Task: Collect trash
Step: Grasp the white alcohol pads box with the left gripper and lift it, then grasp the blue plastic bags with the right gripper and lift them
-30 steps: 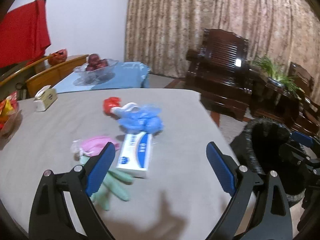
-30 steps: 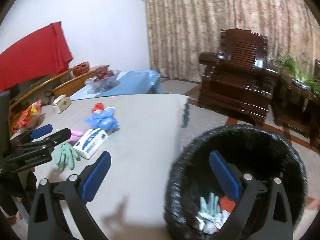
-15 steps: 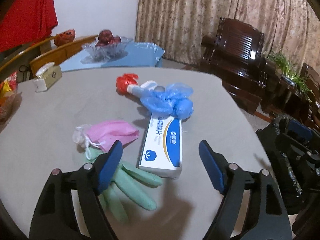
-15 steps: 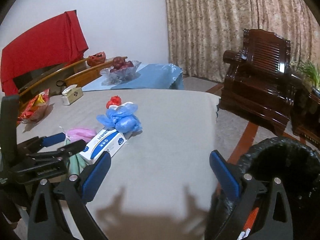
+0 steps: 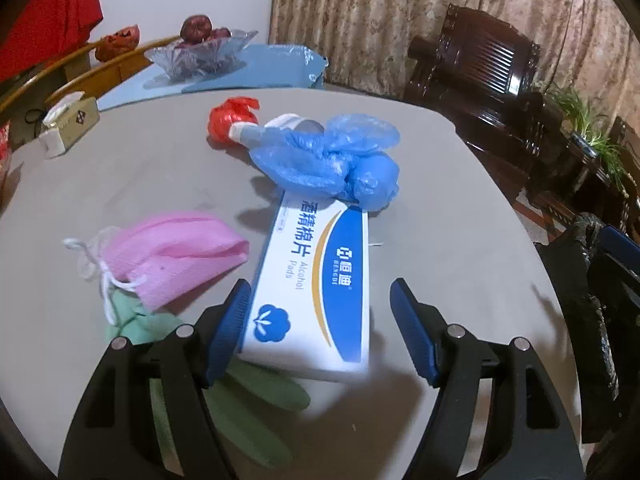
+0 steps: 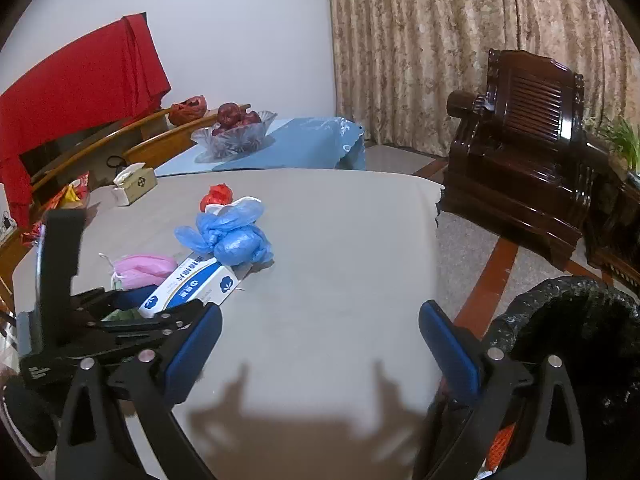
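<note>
1. Straddling the near end of the alcohol pad box (image 5: 316, 280), our left gripper (image 5: 320, 316) has just been narrowing its jaws; the box sits between the blue pads, and on the right side a clear gap remains, so nothing is clamped.
2. We see the box lying flat on the grey table (image 5: 460, 240), its far end tucked under the crumpled blue plastic bag (image 5: 332, 160).
3. Beyond the bag we note a red wrapper (image 5: 230, 120) touching a white piece of plastic.
4. Left of the box we find a pink mask (image 5: 176, 256) with white string, resting partly on a green glove (image 5: 256, 396), whose fingers run beneath the left pad.
5. Our right gripper (image 6: 320, 344) hangs over bare tabletop with its jaws wide apart and nothing between them.
6. At the table's right edge stands the black-lined trash bin (image 6: 580, 320), just beside the right gripper's right finger.
7. Farther back we mark a tissue box (image 6: 134, 184) and a glass fruit bowl (image 6: 236, 132).
</note>
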A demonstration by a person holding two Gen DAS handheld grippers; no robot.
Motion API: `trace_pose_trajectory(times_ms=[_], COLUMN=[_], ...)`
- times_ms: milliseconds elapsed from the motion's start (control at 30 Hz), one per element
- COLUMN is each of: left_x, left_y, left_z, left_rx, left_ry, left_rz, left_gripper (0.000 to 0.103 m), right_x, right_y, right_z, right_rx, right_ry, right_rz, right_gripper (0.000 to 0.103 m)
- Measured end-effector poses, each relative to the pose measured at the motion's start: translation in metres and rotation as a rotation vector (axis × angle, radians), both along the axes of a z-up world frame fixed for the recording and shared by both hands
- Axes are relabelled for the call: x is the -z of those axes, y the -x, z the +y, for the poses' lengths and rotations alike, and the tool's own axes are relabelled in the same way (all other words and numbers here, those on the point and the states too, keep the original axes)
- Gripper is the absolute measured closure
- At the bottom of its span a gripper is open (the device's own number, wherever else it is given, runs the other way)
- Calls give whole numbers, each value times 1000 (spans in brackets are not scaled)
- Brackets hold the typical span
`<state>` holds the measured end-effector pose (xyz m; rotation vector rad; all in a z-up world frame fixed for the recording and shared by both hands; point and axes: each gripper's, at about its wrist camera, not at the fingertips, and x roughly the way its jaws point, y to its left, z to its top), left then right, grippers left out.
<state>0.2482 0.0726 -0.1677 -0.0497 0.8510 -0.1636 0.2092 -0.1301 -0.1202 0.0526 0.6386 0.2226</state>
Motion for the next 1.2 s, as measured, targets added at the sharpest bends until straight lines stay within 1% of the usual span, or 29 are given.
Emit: trace_pose_trajectory(times_ms=[67,100,233,367,500,633,700,833,933,1067,1200], left_x=[2,4,4,-9,-19,-30,-35,-50,-57,-56,-55], left_y=[-1,-2,0,14,32,51,54,51,45,35,24], left_z=[-3,-3,-3,-3,-2,8,15,37,48,57,64], left_rx=[1,2,-2,-4,8,-17,-39,-103,-127,-162,-177], left_ry=[-2,0,14,30,27,31,26,41,28,19,14], left_rz=[9,17,14,-16,-31,-63,-83,-126,-143,-133,-133], left_gripper=[41,49,49,50,50,50,50,50,50,50,50], right_x=[0,0,2,1,0,0,1,1,1,0,-1], right_y=[0,-1,-1,0,-3,-7,-10,-16,-25,-43,-65], right_z=[0,1,5,7,6,9,12,24,35,52,71], right_rx=[-3,-4,-3,-2,2,-1,-6,-29,-44,-61,-78], right_ry=[3,4,4,8,9,6,6,4,0,-22,-30], right_rz=[1,2,5,-3,-3,0,1,4,6,11,20], right_gripper=[6,6,6,6,6,6,6,6,6,6,6])
